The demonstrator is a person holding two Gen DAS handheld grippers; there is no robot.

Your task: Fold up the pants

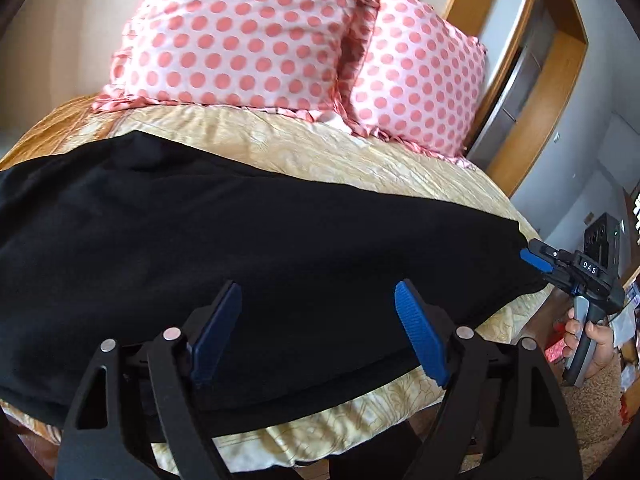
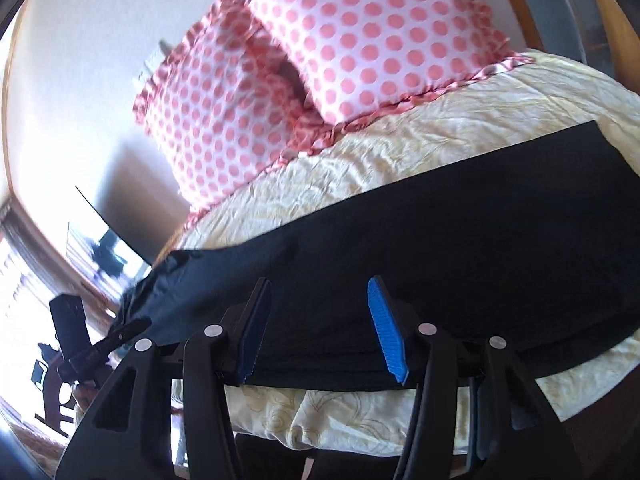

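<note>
We work with two tools, one per hand. The left tool [image 1: 318, 330] stands wide, nothing between its blue ribbed pads [image 1: 420, 334]. The right tool [image 2: 318, 328] stands at a moderate gap, also empty, as its own camera shows. Neither tool holds the garment.

The black, matte, soft-woven pants [image 1: 248, 236] lie spread as one long band across the bed, directly ahead of and beneath both tools. The near edge of the fabric runs just below the pads of each tool. In the left wrist view, the right tool sits at the far right end of the band, close to the cloth there; we cannot tell whether it touches.

Risks from here, as we judge them:
- The fabric appears to lie in stacked layers. A shallow bite may take only the top layer, and the fold would then separate on lifting.
- The cream, quilted, floral-patterned bedcover [image 1: 360, 152] is crinkled and loose. A deep bite may catch it along with the pants.
- The band is long and limp. Uneven lifting by the two tools would skew the fold line.
- The near edge lies close to the edge of the bed; dragging toward us could pull the cloth off.

Two plump pink polka-dot pillows [image 1: 248, 32] with ruffled satin edging rest beyond the pants, well apart from them.
</note>
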